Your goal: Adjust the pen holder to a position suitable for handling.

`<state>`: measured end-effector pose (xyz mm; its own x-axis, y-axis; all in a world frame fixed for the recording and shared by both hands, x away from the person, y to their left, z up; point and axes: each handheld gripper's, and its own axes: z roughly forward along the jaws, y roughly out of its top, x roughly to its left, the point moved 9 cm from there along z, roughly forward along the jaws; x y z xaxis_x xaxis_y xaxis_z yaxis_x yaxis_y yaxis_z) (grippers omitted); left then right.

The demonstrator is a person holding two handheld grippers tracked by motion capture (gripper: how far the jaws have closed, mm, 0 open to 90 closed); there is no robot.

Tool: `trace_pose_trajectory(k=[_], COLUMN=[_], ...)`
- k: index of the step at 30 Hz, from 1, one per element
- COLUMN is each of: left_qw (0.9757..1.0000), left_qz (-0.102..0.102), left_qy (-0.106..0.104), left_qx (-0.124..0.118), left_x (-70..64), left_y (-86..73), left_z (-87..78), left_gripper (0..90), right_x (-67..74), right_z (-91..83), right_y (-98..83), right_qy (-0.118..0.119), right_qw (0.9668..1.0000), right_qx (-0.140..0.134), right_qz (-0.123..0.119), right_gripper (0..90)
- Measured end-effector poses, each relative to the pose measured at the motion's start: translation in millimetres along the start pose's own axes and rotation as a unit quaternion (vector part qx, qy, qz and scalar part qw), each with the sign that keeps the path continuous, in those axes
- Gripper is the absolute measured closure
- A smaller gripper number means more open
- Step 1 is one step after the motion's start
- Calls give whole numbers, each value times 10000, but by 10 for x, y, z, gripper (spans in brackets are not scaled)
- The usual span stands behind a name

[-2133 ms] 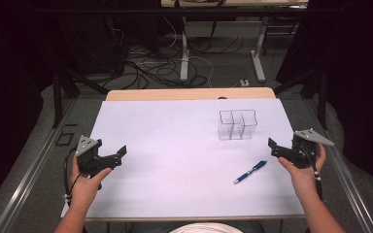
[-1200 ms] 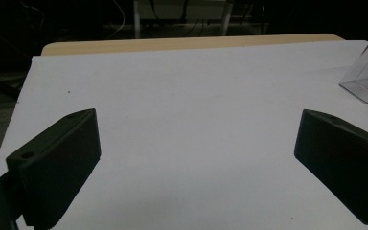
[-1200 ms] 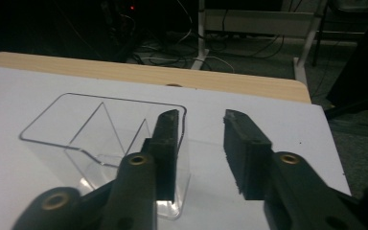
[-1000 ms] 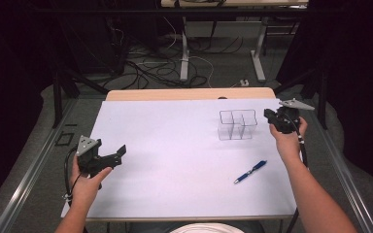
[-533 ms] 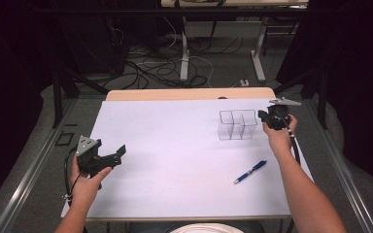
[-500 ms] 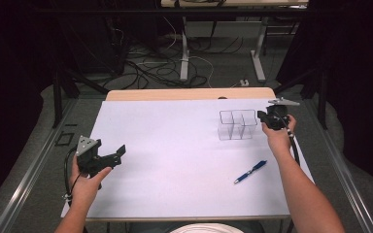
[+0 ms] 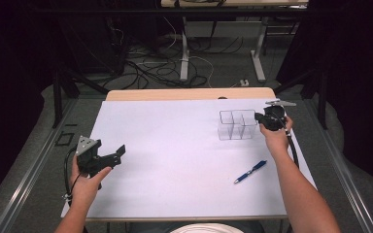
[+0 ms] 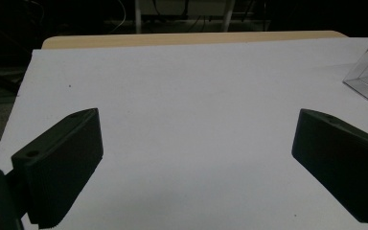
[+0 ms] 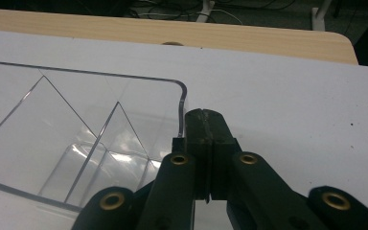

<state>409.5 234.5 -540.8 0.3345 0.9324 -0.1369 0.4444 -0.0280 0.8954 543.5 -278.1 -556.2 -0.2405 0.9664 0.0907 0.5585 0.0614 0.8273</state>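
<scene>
The right tool (image 9: 206, 158) has its jaws pressed together, apparently pinching the near wall of the clear divided organizer (image 7: 237, 124), which stands at the far right of the white tabletop (image 7: 175, 160). The left tool (image 7: 108, 158) hovers spread and empty over the near left edge. The thin, slick wall could slip from the pinch, or the light organizer could tip or skid if pulled sideways. The blue pen (image 7: 250, 172) lies nearer the person, well apart.

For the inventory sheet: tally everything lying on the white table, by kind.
Clear organizer: 1
Blue pen: 1
Total: 2
</scene>
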Motion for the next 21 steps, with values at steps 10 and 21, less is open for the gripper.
trace_pose_trajectory(k=[10,21], left_qw=[10000,10000], left_qz=[-6,5], left_qy=[11,14], left_qx=[10,27], left_x=[3,12], left_y=[-2,-6], left_z=[0,0], left_gripper=[38,41], right_x=[121,445], right_z=[-9,29], right_y=[-29,-53], right_qy=[193,434], right_qw=[9997,9990], right_qx=[19,-32], right_qz=[173,127], right_gripper=[900,900])
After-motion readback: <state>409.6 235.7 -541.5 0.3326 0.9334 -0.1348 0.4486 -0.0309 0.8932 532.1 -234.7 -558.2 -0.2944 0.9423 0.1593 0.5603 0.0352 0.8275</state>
